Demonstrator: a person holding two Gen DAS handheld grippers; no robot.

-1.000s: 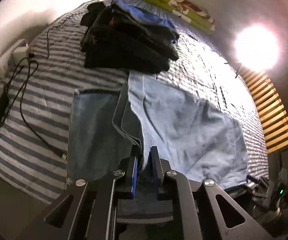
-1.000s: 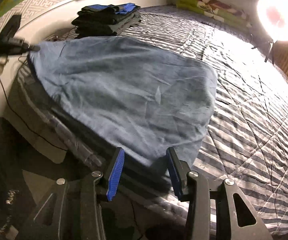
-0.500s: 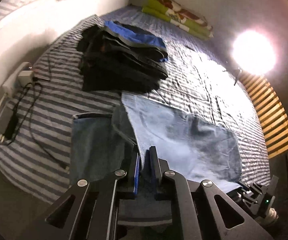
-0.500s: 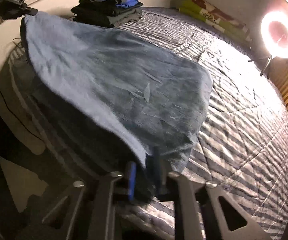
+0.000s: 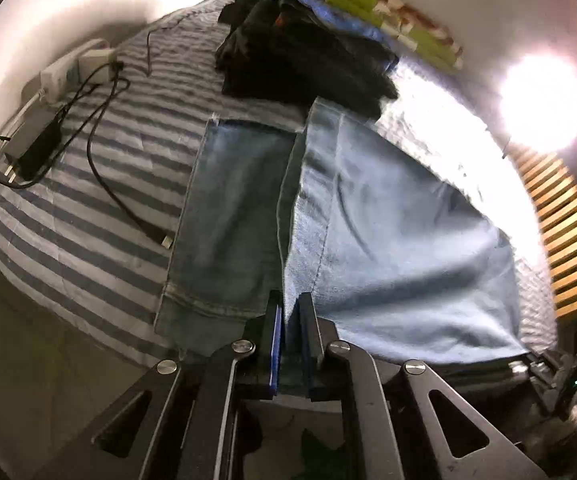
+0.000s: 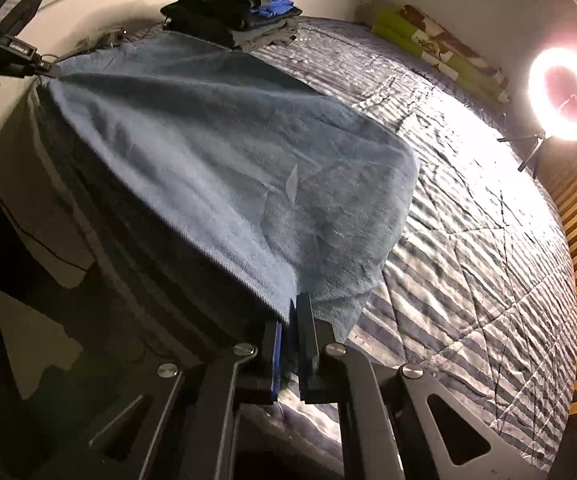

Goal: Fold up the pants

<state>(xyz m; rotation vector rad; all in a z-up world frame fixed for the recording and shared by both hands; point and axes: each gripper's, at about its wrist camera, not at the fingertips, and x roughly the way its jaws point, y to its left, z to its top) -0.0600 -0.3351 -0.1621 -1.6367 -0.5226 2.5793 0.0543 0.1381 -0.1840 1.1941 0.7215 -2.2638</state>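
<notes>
Left wrist: left gripper (image 5: 290, 344) clamped on near edge of the jeans (image 5: 388, 240), which lie on the striped bed (image 5: 88, 200); one leg lifted over the other.

Right wrist: right gripper (image 6: 292, 344) pinching the jeans' near corner. First fold underway, not laid flat; remaining folds left.

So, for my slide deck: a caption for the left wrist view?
Left gripper clamps light blue denim pants on a striped bed quilt.
</notes>
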